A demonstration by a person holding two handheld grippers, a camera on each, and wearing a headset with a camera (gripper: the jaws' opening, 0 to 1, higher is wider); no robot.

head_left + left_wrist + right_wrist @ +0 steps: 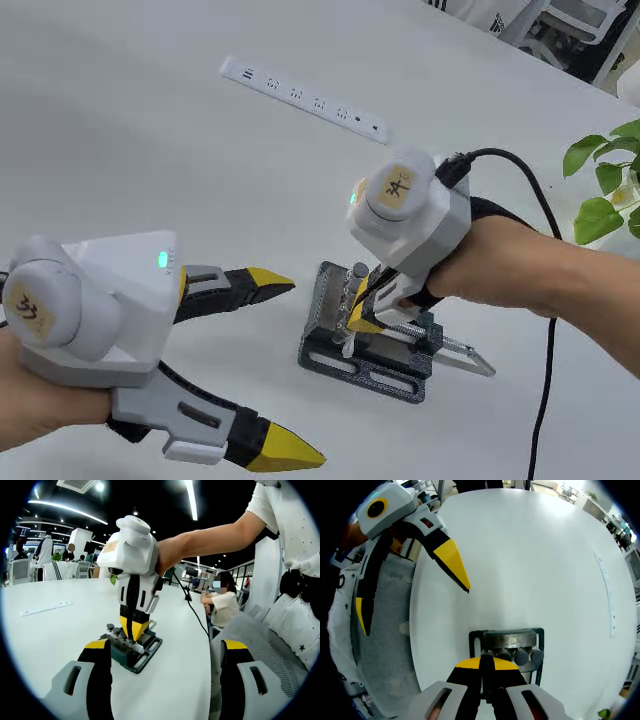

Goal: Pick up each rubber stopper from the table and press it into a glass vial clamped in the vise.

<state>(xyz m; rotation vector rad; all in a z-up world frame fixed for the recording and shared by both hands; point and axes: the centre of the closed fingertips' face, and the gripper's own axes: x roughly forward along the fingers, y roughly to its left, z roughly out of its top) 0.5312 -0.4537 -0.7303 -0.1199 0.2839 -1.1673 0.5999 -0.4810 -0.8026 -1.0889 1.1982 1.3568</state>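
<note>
Pointing down at the vise, the right gripper has its fingers pressed together, with the tips at one end of a row of vials clamped there. The vials just beside the tips each carry a grey stopper. Whether anything sits under the tips is hidden. The left gripper hovers with its fingers spread wide, and the vise stands ahead of its fingertips, apart, on the white table.
</note>
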